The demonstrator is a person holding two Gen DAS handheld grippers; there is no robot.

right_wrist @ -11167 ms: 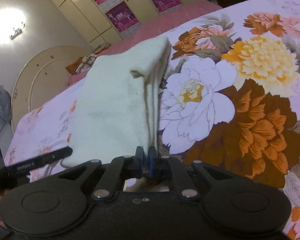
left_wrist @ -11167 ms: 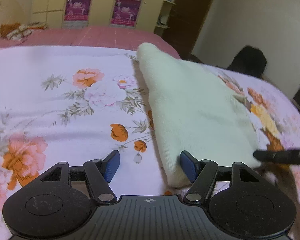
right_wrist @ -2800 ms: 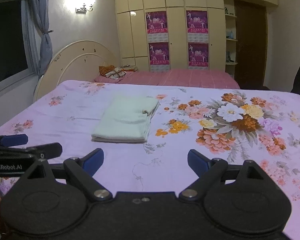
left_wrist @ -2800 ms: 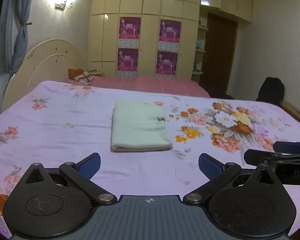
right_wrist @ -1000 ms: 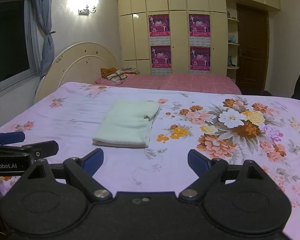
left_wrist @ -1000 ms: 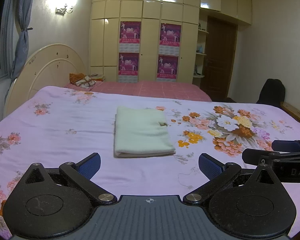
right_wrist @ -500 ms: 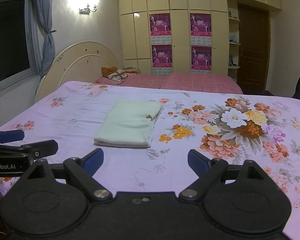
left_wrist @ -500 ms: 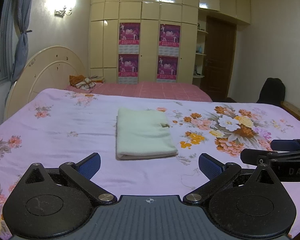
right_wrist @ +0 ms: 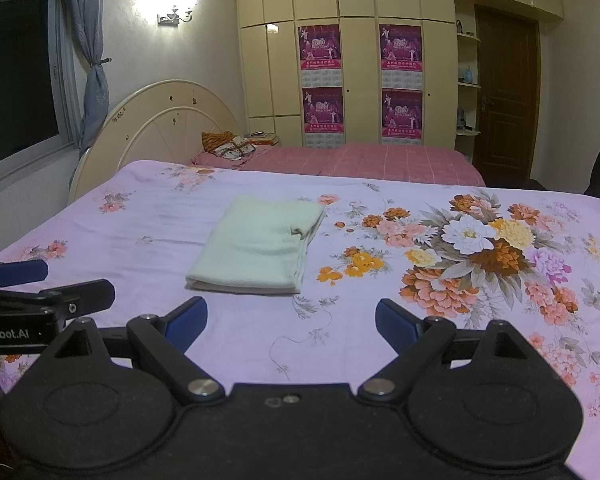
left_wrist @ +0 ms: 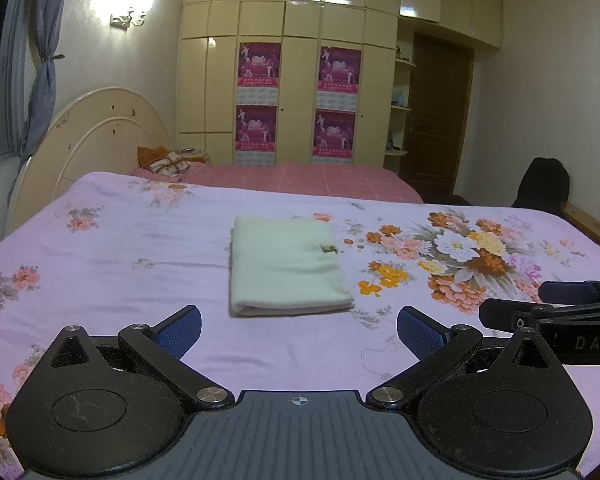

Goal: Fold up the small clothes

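A pale green folded cloth (left_wrist: 286, 266) lies flat as a neat rectangle on the lilac flowered bedsheet (left_wrist: 112, 256); it also shows in the right wrist view (right_wrist: 258, 246). My left gripper (left_wrist: 299, 332) is open and empty, held back from the cloth near the bed's front edge. My right gripper (right_wrist: 291, 320) is open and empty too, also short of the cloth. Each gripper shows at the side of the other's view: the right one (left_wrist: 556, 304), the left one (right_wrist: 32, 284).
A second bed with a pink checked cover (left_wrist: 300, 176) stands behind, with a small bundle (left_wrist: 164, 162) on it. A cream headboard (left_wrist: 84, 140) is at the left, wardrobes with posters (left_wrist: 296, 100) at the back, a dark chair (left_wrist: 542, 184) at the right.
Since eleven seconds ago both grippers let go of the cloth and drew back from it. Over the last second the views barely shift; the cloth lies still.
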